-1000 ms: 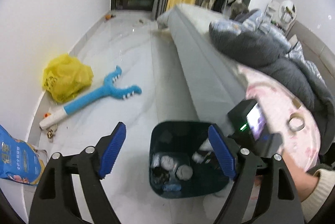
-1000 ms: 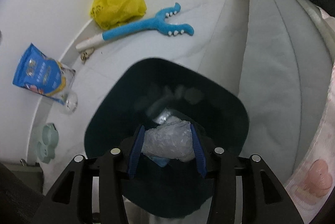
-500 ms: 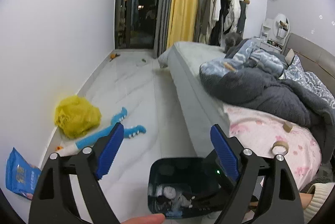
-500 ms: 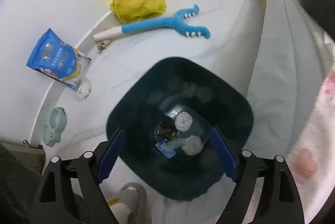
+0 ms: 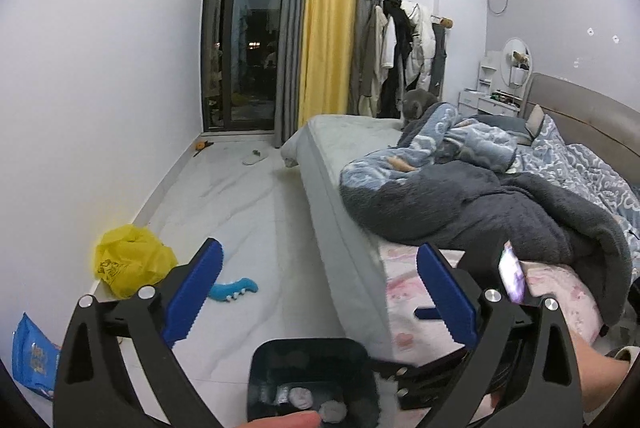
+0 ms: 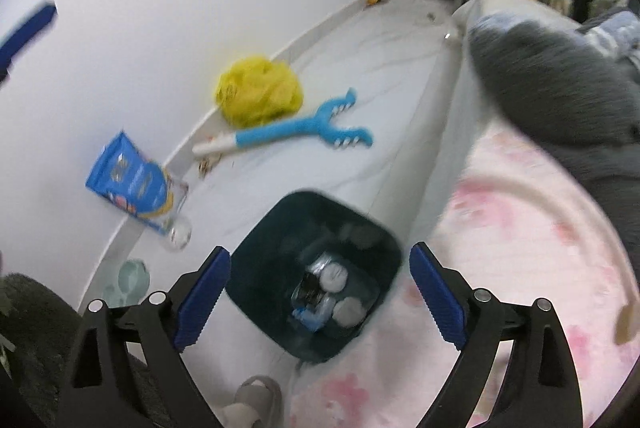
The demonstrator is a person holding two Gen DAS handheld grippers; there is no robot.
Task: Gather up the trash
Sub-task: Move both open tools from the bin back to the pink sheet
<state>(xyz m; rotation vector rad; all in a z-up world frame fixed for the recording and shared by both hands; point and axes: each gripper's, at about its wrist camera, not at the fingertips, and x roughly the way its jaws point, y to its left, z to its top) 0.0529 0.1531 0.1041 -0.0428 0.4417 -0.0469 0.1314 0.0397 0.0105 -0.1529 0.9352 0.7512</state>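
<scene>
Both the left gripper (image 5: 316,292) and right gripper (image 6: 320,302) hang spread and empty above the dark teal square plastic bin (image 6: 276,228), upright on the floor beside the bed (image 6: 532,240), mouth upward, crumpled wrappers (image 6: 332,292) inside.

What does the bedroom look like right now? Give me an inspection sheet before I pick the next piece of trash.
Surface: pale marble floor between wall and bed.
Job's things: dark bin on the floor beside the bed, holding crumpled tissues and plastic wrap.
Clutter: yellow bag by the wall; blue grabber toy in front of it; blue snack bag leaning on the wall; slipper near the glass door.
Grippers: left claw open, empty; right claw open, empty, above the bin.
Cables: nothing seen.
Surroundings: grey blanket heaped on the bed, yellow curtain, clothes rack.
</scene>
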